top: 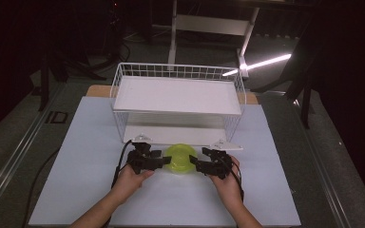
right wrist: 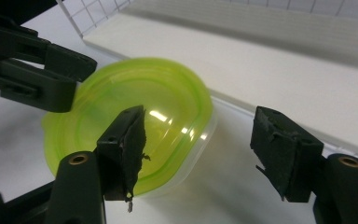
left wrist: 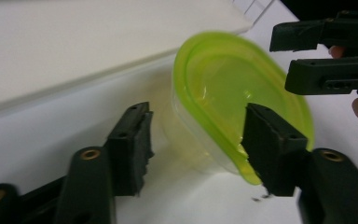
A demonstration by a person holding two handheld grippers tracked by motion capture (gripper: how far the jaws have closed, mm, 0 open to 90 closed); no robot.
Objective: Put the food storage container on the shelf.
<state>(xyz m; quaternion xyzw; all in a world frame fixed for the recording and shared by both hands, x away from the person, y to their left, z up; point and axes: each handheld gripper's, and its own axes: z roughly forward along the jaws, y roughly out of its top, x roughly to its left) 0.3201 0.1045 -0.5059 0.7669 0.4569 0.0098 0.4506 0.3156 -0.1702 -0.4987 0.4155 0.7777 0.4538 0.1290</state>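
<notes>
A clear round container with a lime-green lid [top: 180, 159] sits on the white table just in front of the wire rack. My left gripper [top: 164, 160] is at its left rim and my right gripper [top: 195, 165] at its right rim. In the left gripper view my left gripper [left wrist: 198, 126] straddles the container's [left wrist: 223, 84] edge: one jaw lies over the lid, the other stands off the wall with a gap. In the right gripper view my right gripper [right wrist: 198, 126] has one jaw over the lid [right wrist: 135, 102] and the other well clear of it. Both are open.
A white wire rack [top: 178, 95] with a white shelf board stands right behind the container, its lower board close to the lid. The white table top [top: 171, 204] stretches to both sides and toward the person. The floor around is dark.
</notes>
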